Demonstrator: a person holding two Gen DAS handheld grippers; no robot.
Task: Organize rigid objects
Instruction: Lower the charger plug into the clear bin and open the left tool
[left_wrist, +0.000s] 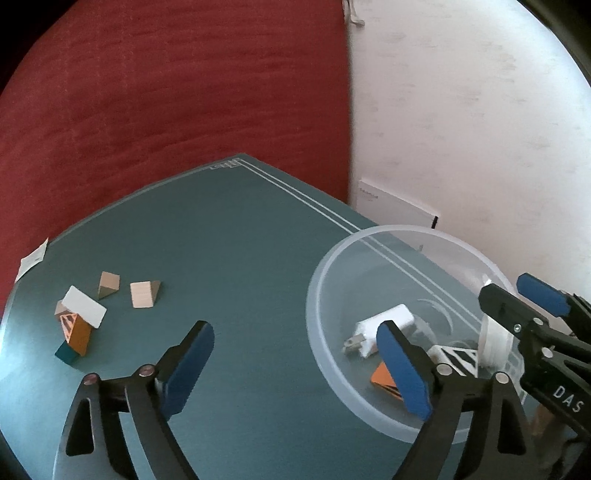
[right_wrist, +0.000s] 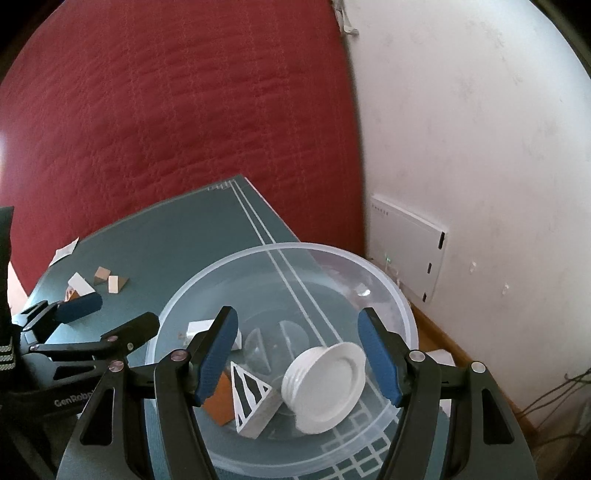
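Observation:
A clear plastic bowl (left_wrist: 325, 306) (right_wrist: 391, 291) stands on the right of a teal table mat (left_wrist: 229, 236). In it lie a white plug adapter (left_wrist: 388, 321), an orange wedge (left_wrist: 382, 376), a black-and-white striped triangle block (right_wrist: 249, 395) and a white threaded cap (right_wrist: 325, 384). My right gripper (right_wrist: 297, 354) is open above the bowl, its jaws either side of the cap and not touching it. My left gripper (left_wrist: 295, 365) is open and empty over the mat, its right finger over the bowl's rim. Loose wooden blocks (left_wrist: 142, 293) lie at the mat's left.
The left pile includes a white block (left_wrist: 85, 306), an orange patterned block (left_wrist: 75, 330) and a teal block (left_wrist: 66, 354). A paper slip (left_wrist: 33, 258) hangs at the mat's left edge. A red quilt (left_wrist: 166, 92) lies behind; a white wall and router (right_wrist: 410, 243) stand right.

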